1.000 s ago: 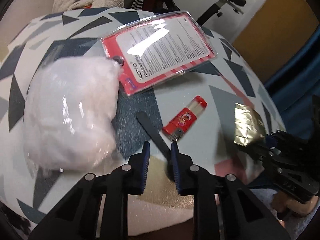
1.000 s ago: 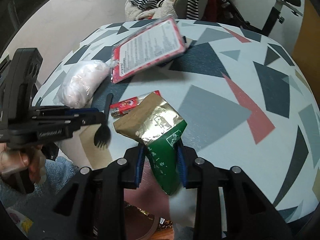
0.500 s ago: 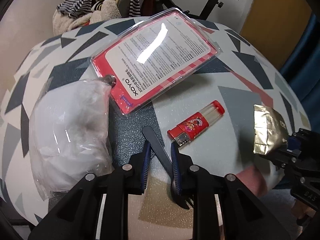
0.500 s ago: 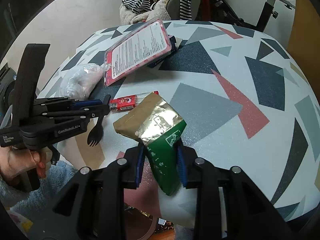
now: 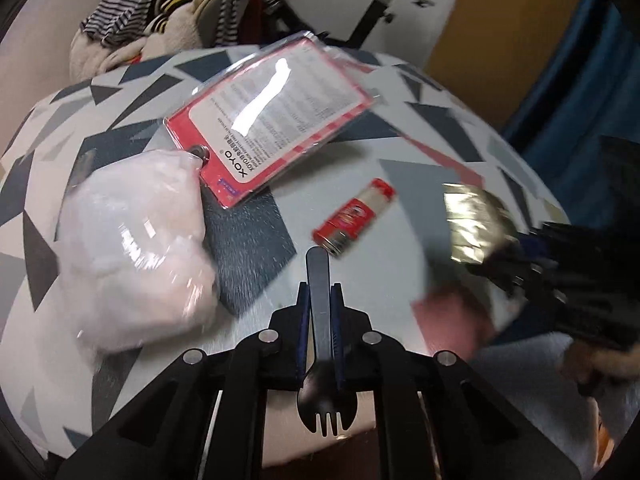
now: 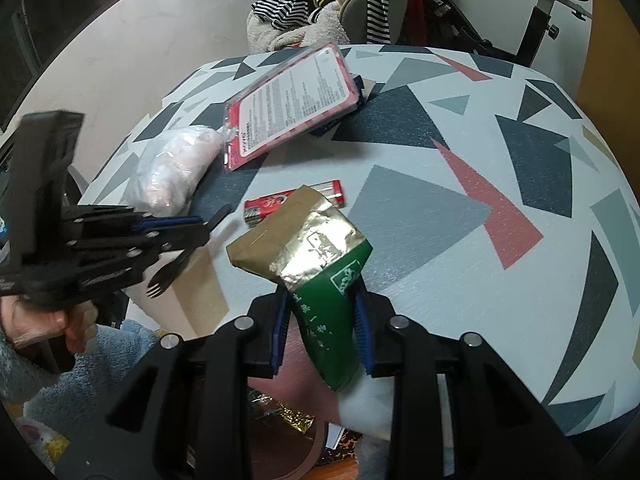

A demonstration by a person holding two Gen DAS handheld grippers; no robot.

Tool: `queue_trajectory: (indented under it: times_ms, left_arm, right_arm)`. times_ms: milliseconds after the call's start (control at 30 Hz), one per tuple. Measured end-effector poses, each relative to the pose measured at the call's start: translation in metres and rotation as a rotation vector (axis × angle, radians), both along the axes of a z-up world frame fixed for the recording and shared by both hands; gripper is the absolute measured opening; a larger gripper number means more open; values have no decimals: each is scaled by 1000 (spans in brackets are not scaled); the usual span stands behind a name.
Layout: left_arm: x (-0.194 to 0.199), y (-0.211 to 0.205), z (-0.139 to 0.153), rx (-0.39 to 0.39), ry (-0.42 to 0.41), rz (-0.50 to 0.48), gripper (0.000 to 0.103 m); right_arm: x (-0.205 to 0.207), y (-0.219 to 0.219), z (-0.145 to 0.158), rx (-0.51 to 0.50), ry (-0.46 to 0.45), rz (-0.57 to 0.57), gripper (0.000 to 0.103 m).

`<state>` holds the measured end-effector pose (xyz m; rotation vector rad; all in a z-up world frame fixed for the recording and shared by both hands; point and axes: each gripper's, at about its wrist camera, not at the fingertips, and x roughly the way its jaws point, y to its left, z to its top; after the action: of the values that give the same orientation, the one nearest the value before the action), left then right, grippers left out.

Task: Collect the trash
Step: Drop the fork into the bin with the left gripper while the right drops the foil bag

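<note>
My left gripper [image 5: 320, 300] is shut on a black plastic spork [image 5: 320, 320], handle pointing forward, tines toward the camera; it also shows in the right wrist view [image 6: 176, 236], lifted at the table's near left edge. My right gripper [image 6: 320, 308] is shut on a green and gold foil packet [image 6: 320, 264], held above the table's near edge; the packet shows blurred in the left wrist view [image 5: 472, 220]. On the patterned table [image 6: 480, 152] lie a red lighter [image 5: 354, 218], a red blister pack [image 5: 276, 120] and a clear plastic bag of white stuff [image 5: 132, 248].
Below the table edge in the right wrist view is a round bin [image 6: 288, 436] with foil wrappers inside. A chair piled with striped clothes [image 6: 332, 4] and an exercise bike [image 6: 560, 4] stand behind the table. A blue fluffy rug [image 6: 100, 364] lies at lower left.
My left gripper has closed tight on the spork and lifted it off the table, turning it straight. My right gripper still holds the packet and has drawn back slightly.
</note>
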<state>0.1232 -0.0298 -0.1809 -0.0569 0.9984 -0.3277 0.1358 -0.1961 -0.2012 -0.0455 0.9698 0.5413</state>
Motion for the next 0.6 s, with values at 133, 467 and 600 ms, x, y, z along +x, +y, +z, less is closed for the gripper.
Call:
queue_trajectory:
  times_ms: [133,467,600]
  left_arm:
    - [-30,9,15,-25,-34,-21,10]
    - [-114,28,-1,-39,0,-28,10]
    - [-136,29,-18,-51,41,-38,11]
  right_arm:
    - [-11,6,4,19,6,10,31]
    - [-60,21,3,29,28,48,31]
    - [-75,24,-4,30,55,56,31]
